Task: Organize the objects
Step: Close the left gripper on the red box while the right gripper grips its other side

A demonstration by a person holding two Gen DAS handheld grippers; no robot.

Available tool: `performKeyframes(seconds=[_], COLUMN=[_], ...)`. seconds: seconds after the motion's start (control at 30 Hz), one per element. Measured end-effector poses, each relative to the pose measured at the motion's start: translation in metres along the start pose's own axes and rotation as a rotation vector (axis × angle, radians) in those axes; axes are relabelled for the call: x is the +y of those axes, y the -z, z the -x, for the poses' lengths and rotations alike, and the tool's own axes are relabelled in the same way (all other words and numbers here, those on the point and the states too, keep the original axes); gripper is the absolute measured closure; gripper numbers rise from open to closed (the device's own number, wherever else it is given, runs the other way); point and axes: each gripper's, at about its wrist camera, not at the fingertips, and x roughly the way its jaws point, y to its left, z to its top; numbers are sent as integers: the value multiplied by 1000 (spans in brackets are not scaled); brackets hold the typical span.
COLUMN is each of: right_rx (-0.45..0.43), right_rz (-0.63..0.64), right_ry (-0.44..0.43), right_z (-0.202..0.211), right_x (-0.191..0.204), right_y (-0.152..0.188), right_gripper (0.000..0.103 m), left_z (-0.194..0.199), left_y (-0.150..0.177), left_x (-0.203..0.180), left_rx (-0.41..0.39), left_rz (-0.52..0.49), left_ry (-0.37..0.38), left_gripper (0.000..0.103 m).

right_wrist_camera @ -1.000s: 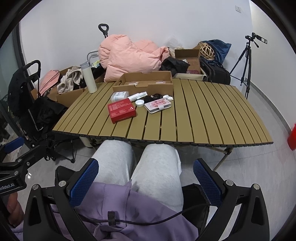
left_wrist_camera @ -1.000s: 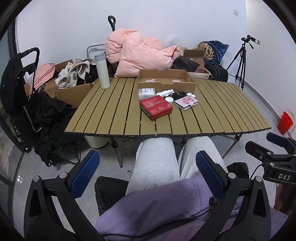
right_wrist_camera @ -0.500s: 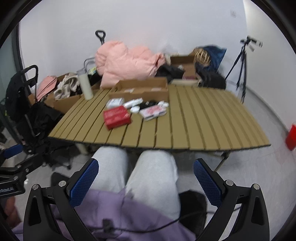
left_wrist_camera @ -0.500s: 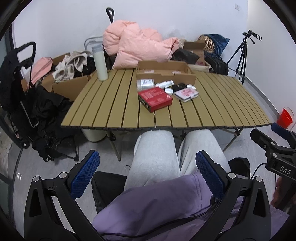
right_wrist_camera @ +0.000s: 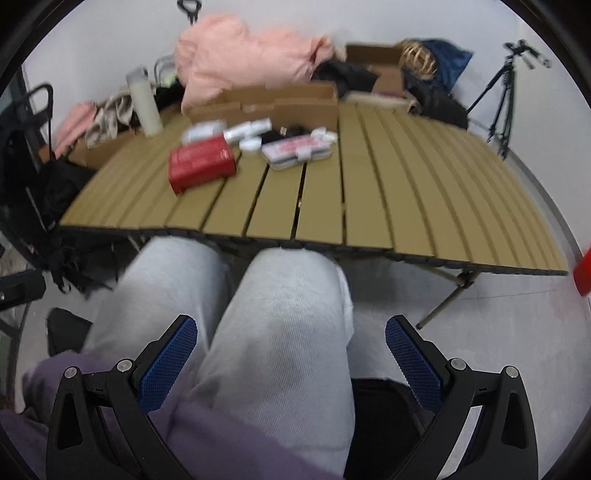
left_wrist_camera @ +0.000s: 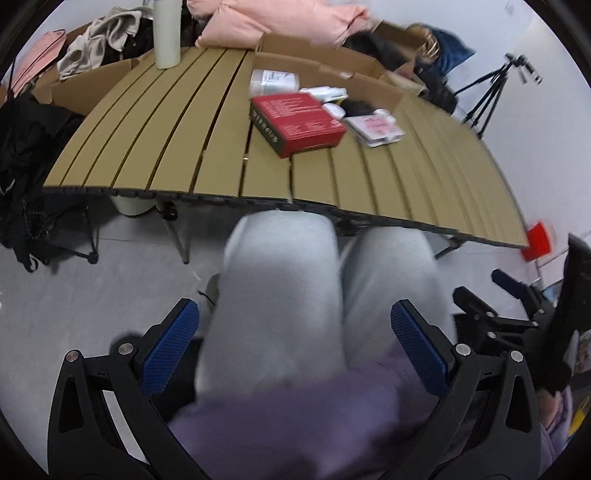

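Observation:
A red box (left_wrist_camera: 297,122) lies on the slatted tan table (left_wrist_camera: 184,140), also in the right wrist view (right_wrist_camera: 201,162). Beside it are a pink-and-white case (left_wrist_camera: 375,127) (right_wrist_camera: 295,149), a white bottle (right_wrist_camera: 247,129), small white items and a clear packet (left_wrist_camera: 273,79). An open cardboard box (right_wrist_camera: 273,103) stands behind them. My left gripper (left_wrist_camera: 293,347) is open and empty over the person's lap, short of the table. My right gripper (right_wrist_camera: 290,350) is open and empty over the knees.
A white tumbler (left_wrist_camera: 166,33) stands at the table's far left. Pink bedding (right_wrist_camera: 243,62), cartons and clothes pile behind. A tripod (right_wrist_camera: 502,92) stands far right, a red bucket (left_wrist_camera: 537,240) on the floor, black bags (left_wrist_camera: 22,155) at left.
Both grippers have moved forward and tilted toward the table, so the table and its objects look nearer. Both stay open and empty. The views are motion-blurred.

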Motion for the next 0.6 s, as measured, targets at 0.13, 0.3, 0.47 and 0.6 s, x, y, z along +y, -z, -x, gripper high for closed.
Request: performKeyframes(seconds=[0.13,0.3,0.47,0.6], right_rx=[31,20,29,62], right_rz=[-5,4,-51,-106], right_ry=[-73,-190,-310,-399], right_z=[-29,-59,-104,-142], right_x=[-8,-1,25,49], right_y=[-23,-74,-124,-144], right_gripper=[1,18,52,53], left_z=[-29,-51,-98,-146], left_y=[-34,-94,-178,-212], left_x=[12,29,30,40], left_rx=[-40,-142,-207,-80], left_rz=[-41,-82,-250,-235], left_ry=[-78,-22,18,89], left_gripper=[0,2,16,44])
